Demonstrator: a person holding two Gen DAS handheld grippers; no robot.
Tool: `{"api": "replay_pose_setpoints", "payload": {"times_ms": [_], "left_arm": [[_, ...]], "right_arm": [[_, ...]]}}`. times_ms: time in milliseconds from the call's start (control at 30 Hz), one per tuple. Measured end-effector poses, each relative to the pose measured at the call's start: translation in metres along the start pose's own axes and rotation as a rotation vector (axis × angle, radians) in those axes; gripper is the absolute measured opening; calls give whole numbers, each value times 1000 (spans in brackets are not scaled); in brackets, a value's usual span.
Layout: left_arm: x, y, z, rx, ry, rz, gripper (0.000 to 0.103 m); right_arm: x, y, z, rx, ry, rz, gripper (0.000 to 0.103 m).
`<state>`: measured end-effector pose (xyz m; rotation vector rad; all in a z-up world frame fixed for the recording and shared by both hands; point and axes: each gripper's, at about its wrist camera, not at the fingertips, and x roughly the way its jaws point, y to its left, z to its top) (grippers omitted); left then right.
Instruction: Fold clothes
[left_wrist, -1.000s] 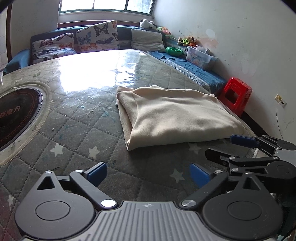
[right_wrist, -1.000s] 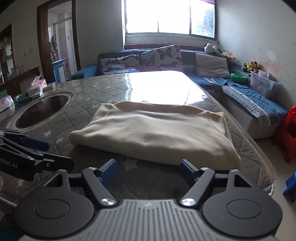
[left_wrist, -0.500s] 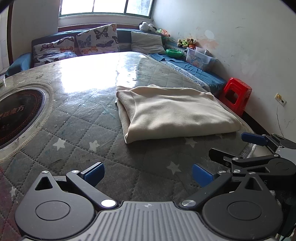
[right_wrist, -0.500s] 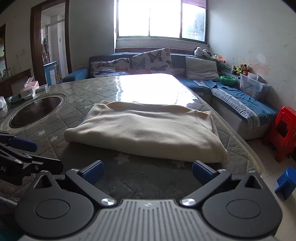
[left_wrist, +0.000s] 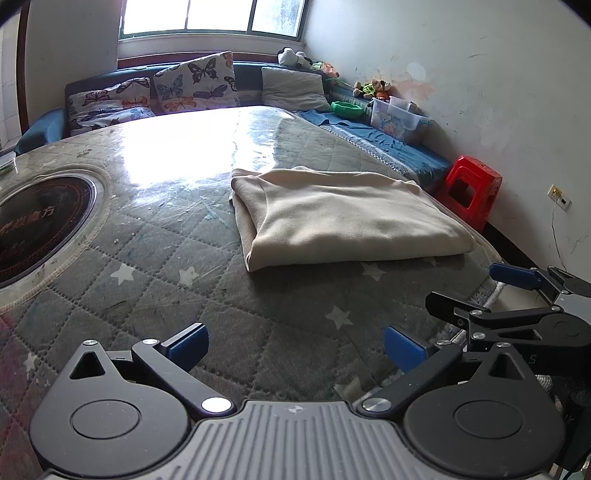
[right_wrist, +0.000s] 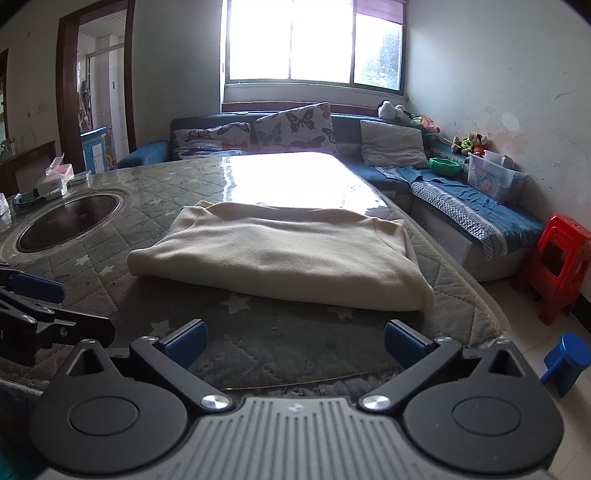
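From my left wrist view, the left gripper (left_wrist: 293, 345) sits at the bottom of the frame with its blue-tipped fingers (left_wrist: 188, 341) spread wide apart and nothing between them. It hangs over the grey quilted table (left_wrist: 155, 280), close to the near edge. The cream garment (left_wrist: 343, 218) lies folded into a thick rectangle right of centre in that frame, flat on the table and well ahead of my fingertips, with its folded edge facing me. At the lower right of the same view I can see the right gripper (left_wrist: 517, 295) from the side, off the table's edge and apart from the garment. From the right wrist view, the right gripper (right_wrist: 293, 343) also has its jaws released and wide, holding nothing, above the near edge of the table. There the garment (right_wrist: 284, 254) fills the middle of the frame, clear of both fingertips. The left gripper (right_wrist: 33, 295) shows at the left edge of this view. A round dark inset (right_wrist: 66, 223) is set in the table at the left of the frame, apart from the garment. A red stool (right_wrist: 557, 266) stands on the floor at the right, and a sofa with butterfly cushions (right_wrist: 295, 127) runs under the window at the top.
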<state>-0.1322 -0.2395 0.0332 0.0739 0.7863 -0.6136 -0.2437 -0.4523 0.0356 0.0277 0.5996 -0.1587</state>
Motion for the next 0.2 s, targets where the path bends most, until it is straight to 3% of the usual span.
{"api": "replay_pose_setpoints", "payload": {"times_ms": [200], "left_arm": [[-7, -2, -4, 3, -15, 1, 103]], "right_arm": [[-6, 3, -4, -8, -16, -5, 103]]}}
